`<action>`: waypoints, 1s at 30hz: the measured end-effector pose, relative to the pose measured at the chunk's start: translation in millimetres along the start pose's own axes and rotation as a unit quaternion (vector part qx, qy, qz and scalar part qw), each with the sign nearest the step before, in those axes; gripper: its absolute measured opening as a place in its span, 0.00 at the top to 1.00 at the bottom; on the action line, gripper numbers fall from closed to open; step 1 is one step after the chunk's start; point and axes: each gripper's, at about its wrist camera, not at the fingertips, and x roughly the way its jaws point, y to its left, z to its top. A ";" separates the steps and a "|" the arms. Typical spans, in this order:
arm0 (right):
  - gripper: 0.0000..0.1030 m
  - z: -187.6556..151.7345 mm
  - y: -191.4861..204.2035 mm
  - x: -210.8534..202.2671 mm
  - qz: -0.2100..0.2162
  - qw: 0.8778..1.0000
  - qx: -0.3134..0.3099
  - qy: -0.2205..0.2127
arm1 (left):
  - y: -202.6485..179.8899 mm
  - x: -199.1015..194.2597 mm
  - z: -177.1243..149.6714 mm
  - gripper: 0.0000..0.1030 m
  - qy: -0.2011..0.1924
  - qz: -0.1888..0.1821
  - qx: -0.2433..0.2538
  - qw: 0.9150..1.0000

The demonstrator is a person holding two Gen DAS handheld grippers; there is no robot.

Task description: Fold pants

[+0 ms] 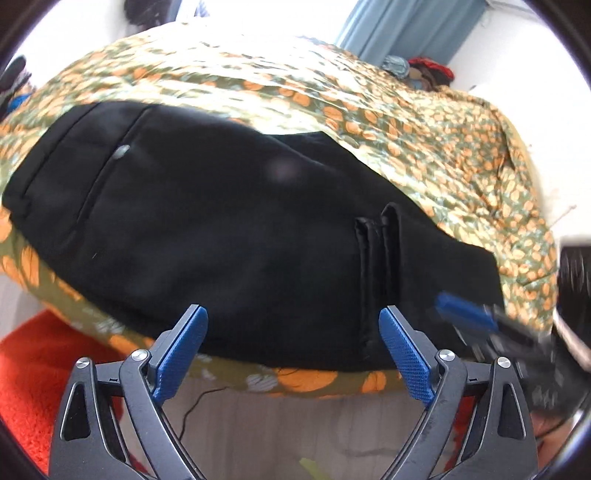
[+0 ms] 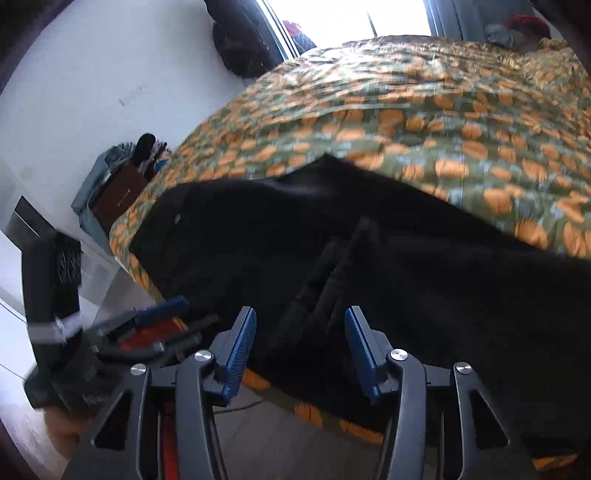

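Black pants (image 1: 221,221) lie flat on a bed with a green and orange bedspread (image 1: 406,122), near its front edge. The waistband with a pale button (image 1: 122,151) is at the left, and the leg hems (image 1: 376,240) lie folded over on top. My left gripper (image 1: 293,312) hovers open over the near edge of the pants with nothing between its blue pads. In the right wrist view the pants (image 2: 406,277) fill the middle. My right gripper (image 2: 300,312) is open above their near edge, holding nothing. Each gripper shows blurred in the other's view, the right gripper (image 1: 465,314) and the left gripper (image 2: 159,317).
A red rug (image 1: 29,362) and pale floor with a thin black cable (image 1: 192,406) lie below the bed edge. A blue curtain (image 1: 406,26) and a heap of clothes (image 1: 424,70) are at the far side. A box of items (image 2: 118,184) stands by the bed's left corner.
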 end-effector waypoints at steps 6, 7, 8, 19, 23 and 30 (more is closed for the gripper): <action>0.19 -63.2 -26.1 -105.2 -0.073 0.992 -0.080 -0.071 | -33.5 -2.0 2.5 0.29 -0.003 -0.099 0.039 0.994; 0.18 -78.0 -38.7 -118.6 -0.095 0.989 -0.076 -0.080 | -42.7 1.9 2.0 0.42 0.006 -0.114 0.053 0.992; 0.18 -87.0 -48.5 -126.2 -0.109 0.988 -0.066 -0.083 | -58.4 10.3 0.5 0.52 0.022 -0.128 0.073 0.989; 0.18 -93.6 -101.8 -139.7 -0.121 0.987 0.022 -0.106 | -106.4 66.5 -8.5 0.61 0.071 -0.054 0.111 0.990; 0.18 -86.2 -106.7 -154.2 -0.137 0.981 0.044 -0.128 | -104.1 64.0 -8.0 0.96 0.070 -0.057 0.118 0.989; 0.43 -40.6 -132.0 -154.5 -0.148 0.980 0.031 -0.127 | -81.0 59.4 -13.5 0.96 0.071 -0.056 0.098 0.991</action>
